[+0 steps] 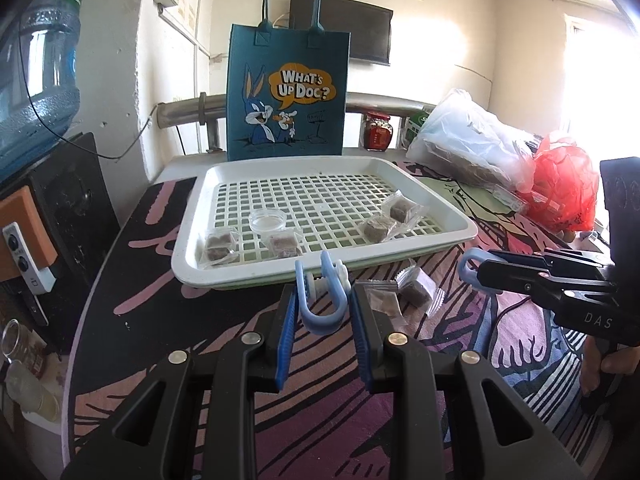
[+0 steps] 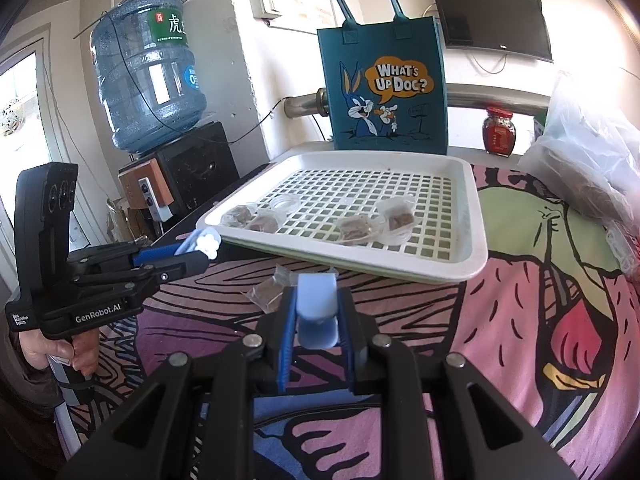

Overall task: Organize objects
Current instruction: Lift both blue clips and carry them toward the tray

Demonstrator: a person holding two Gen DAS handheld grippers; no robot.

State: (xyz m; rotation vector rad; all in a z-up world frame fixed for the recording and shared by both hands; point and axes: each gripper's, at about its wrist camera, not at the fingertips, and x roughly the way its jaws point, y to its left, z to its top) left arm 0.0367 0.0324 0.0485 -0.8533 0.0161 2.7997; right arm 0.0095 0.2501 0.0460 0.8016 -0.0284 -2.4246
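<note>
While each claw, left [image 1: 322, 316] and right [image 2: 316, 312], pinches a blue clip [image 1: 320, 300], these look light, stiff and slippery, best held mid-body.

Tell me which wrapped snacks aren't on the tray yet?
The two snacks on the cloth just in front of the tray. Four others lie inside it.

A cartoon-print cloth [image 1: 460, 360] carries a white tray [image 1: 192, 248] and wrapped snacks [image 1: 416, 290].

White walls [image 2: 256, 92], a black TV [image 2: 492, 20] up high, 1 big water jug [image 2: 148, 80], bright window [image 1: 592, 92] light.
</note>
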